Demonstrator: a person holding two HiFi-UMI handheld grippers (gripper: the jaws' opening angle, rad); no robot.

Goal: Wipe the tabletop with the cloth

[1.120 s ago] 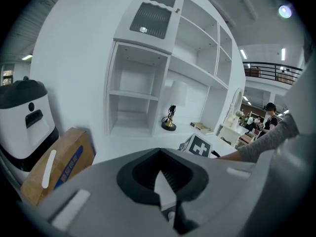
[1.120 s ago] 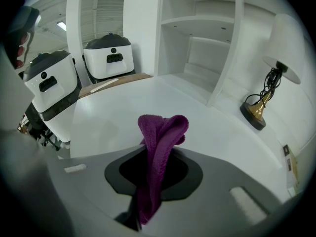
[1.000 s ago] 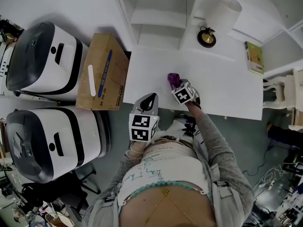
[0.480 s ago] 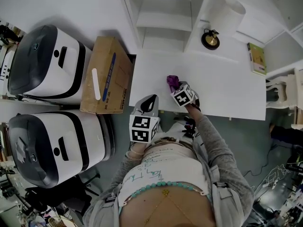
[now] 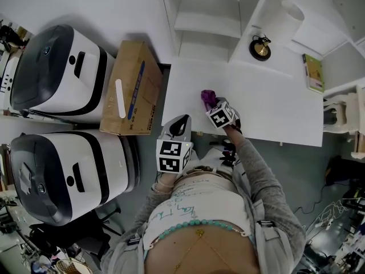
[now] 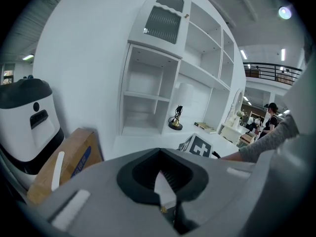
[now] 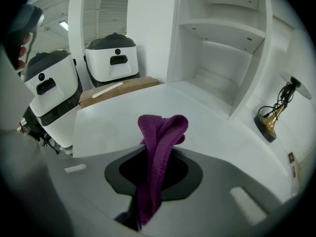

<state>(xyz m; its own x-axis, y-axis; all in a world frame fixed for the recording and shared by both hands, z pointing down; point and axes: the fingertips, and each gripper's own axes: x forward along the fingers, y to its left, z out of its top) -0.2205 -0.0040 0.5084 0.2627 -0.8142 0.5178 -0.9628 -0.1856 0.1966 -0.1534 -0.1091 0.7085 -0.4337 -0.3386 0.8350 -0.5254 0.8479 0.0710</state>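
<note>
1. Right tongs (image 5: 212, 104) are out over the near-left part of the white counter (image 5: 274, 107), clenched tight on the purple cloth (image 7: 160, 132).
2. The cloth is bunched into a fold. One end runs down between the jaws, and the other pokes up past the tips in a rounded loop.
3. From the head view, the cloth sits just ahead of the marker cube, a little in from the counter's front edge. Whether it presses on the surface is hard to tell.
4. Left tongs (image 5: 181, 119) are closed on nothing, jaws drawn together. They are held close in front of the person's body, with the tip at the counter's near-left corner.
5. The two tongs are near each other but apart, left one lower and nearer the body.
6. Left of the counter, a cardboard box (image 5: 132, 96) stands against its side edge.
7. Further left are two big white-and-black machines (image 5: 54, 73), one behind the other.
8. At the back of the counter, open white shelves (image 5: 205, 16) rise against the wall.
9. A small dark-and-gold ornament (image 5: 262, 48) stands at the back, and a green book (image 5: 313, 72) lies toward the far right.
</note>
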